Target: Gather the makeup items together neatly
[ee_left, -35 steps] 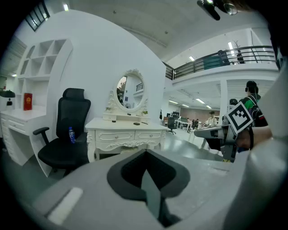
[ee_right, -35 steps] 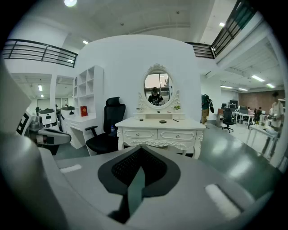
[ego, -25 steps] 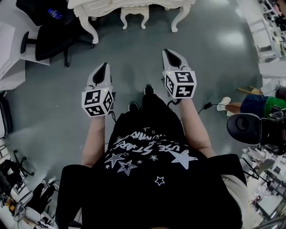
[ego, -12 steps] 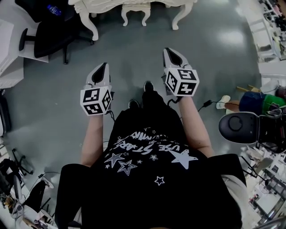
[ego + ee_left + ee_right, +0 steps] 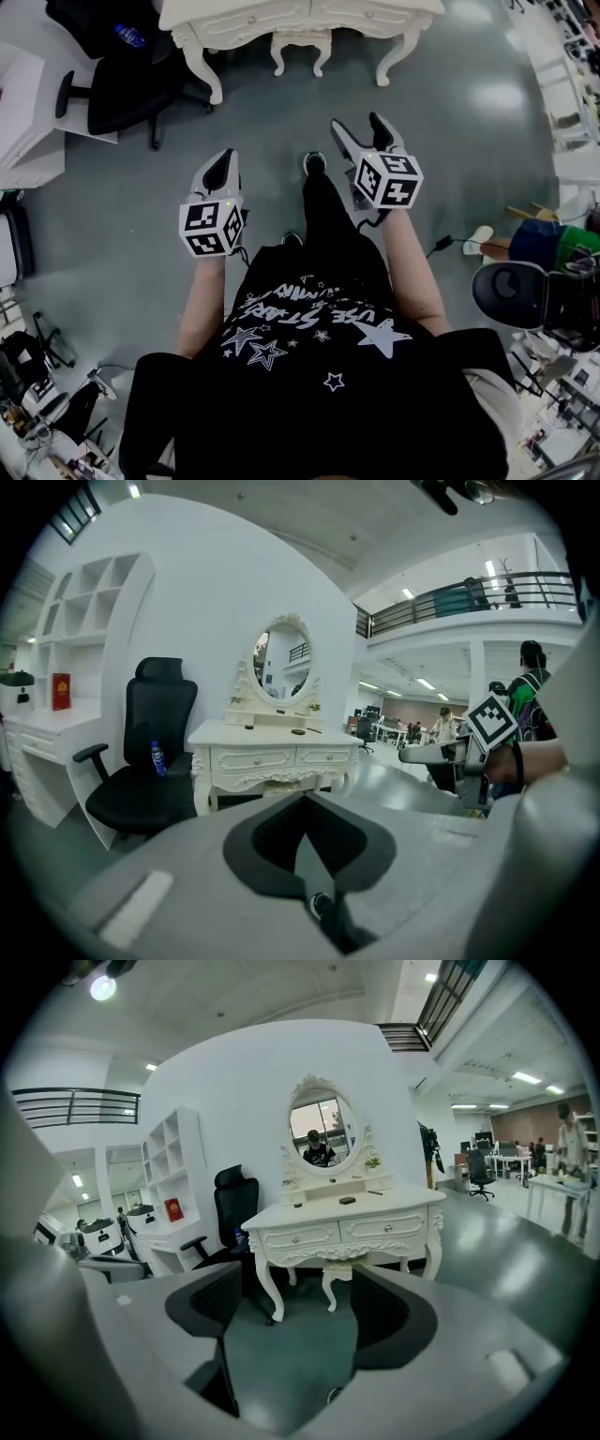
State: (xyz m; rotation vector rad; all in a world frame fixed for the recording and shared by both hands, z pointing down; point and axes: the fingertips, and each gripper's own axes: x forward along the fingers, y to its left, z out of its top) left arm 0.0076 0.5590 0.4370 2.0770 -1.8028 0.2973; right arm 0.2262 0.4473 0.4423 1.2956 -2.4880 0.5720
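- Moved since a second ago: the table (image 5: 244, 14) shows more of its top in the head view and both arms reach further toward it, so the person seems to be walking up to it. The task proper has not begun.
- Table: white, with carved legs, well ahead of both tools. Its oval mirror (image 5: 321, 1133) stands at the back of the top.
- Right hand-held gripper (image 5: 356, 124): its jaws have just been opening and now stand wide apart. Only floor and the far table show between them.
- Left hand-held gripper (image 5: 225, 157): jaws together, nothing in them.
- Makeup items (image 5: 348, 1200): a few small dark pieces spread apart along the table top in front of the mirror, far out of reach.
- Handling, as a guess: they look small, light and hard-cased, probably smooth. A nudge could make them slide or roll, and glass or pressed powder inside would not take a knock. Each is best pinched across its narrow width near the middle, or pushed low along the top.
- Hard to tell: from here the items are only specks, so what they are, how many there are and whether any stands upright cannot be made out. The head view cuts the table top at the upper edge and shows none of them.
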